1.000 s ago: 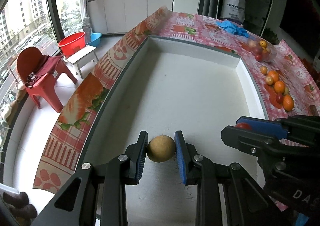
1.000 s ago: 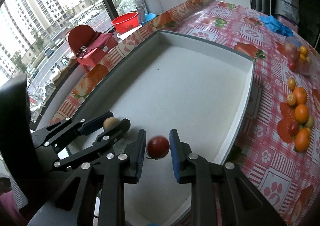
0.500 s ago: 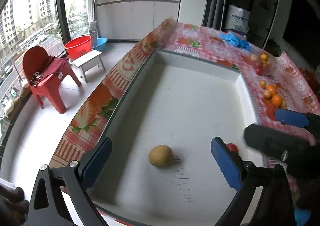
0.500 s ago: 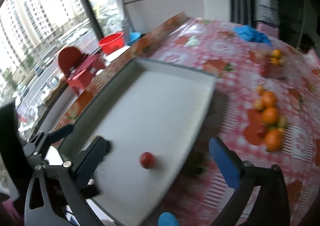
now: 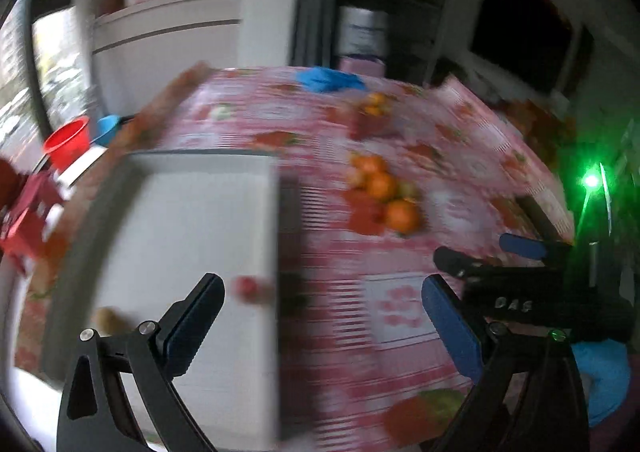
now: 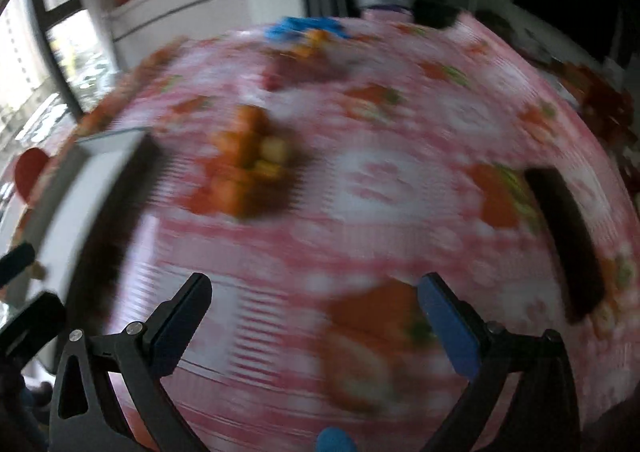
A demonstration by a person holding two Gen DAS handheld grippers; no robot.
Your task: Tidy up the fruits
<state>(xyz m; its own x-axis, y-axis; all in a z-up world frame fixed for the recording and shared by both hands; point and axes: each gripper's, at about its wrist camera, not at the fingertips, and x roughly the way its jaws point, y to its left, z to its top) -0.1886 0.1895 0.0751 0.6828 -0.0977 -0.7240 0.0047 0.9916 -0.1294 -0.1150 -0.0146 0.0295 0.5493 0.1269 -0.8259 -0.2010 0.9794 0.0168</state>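
Lying loose in the white tray [image 5: 192, 219], a small red fruit [image 5: 246, 287] sits close to the tray's right wall and a tan round fruit [image 5: 105, 319] rests nearer its left side, partly behind the left tool's [image 5: 324, 316] near finger. Neither is touched by anything. Both tools have just been opening: the left tool's jaws stand spread wide with nothing between them but tray floor and cloth, and the right tool [image 6: 314, 312] is likewise spread wide and empty over the pink patterned tablecloth [image 6: 400, 171]. In the left wrist view the right tool [image 5: 496, 256] shows at the right edge, well apart from the tray.

Further out on the tabletop, to the right of the tray, lies a cluster of oranges [image 5: 380, 191] with smaller yellowish and red fruits among them (the blur makes a count impossible). Beyond it sits another small heap of orange and red fruit [image 5: 374, 111], and past that a crumpled blue item [image 5: 328, 77] near the far edge. On the floor to the left stand a red bucket [image 5: 68, 139] and a red chair [image 5: 24, 207]. A green light [image 5: 591, 180] glows at the right.
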